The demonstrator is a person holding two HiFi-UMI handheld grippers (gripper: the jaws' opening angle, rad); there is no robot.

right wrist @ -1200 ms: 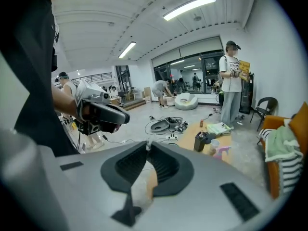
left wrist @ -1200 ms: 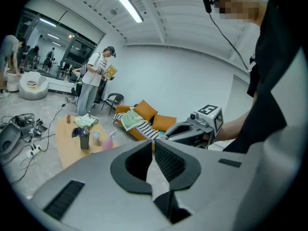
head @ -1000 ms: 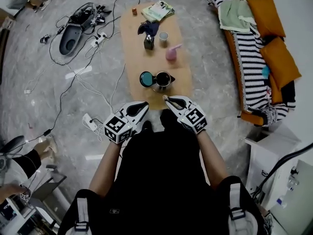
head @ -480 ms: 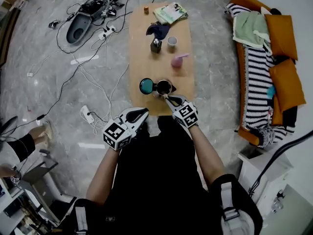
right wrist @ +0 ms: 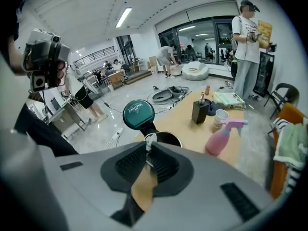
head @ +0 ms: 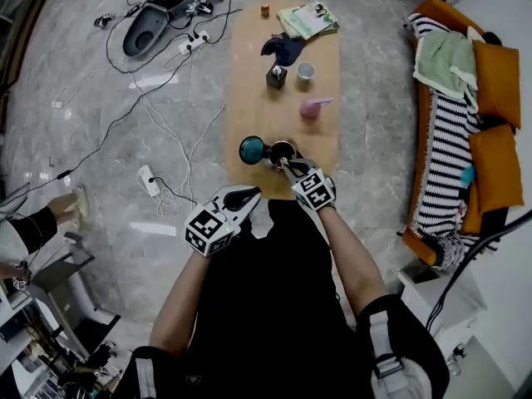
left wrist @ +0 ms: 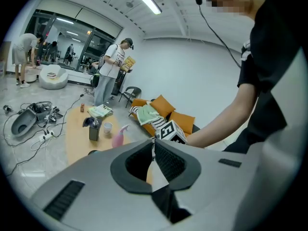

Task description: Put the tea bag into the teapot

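A metal teapot (head: 281, 152) stands near the front end of the wooden table (head: 249, 98), its green lid (head: 252, 150) tipped open to the left. My right gripper (head: 285, 165) hangs just above the pot's near rim. It is shut on the small white tea bag (right wrist: 149, 139), which pokes out at the jaw tips over the dark opening of the teapot (right wrist: 167, 139). The green lid (right wrist: 138, 114) stands up behind it. My left gripper (head: 246, 194) is off the table's near edge, left of the pot, and its jaws meet with nothing between them (left wrist: 154, 144).
Farther along the table are a pink spray bottle (head: 313, 107), a white cup (head: 306, 71), a dark dispenser bottle (head: 276, 76), a dark cloth (head: 285, 48) and magazines (head: 308, 19). A sofa (head: 455, 131) runs along the right. Cables and a power strip (head: 150, 179) lie on the floor at left.
My right gripper has dropped and moved forward from the table's near edge to just over the teapot's mouth. The left gripper has drifted slightly lower.
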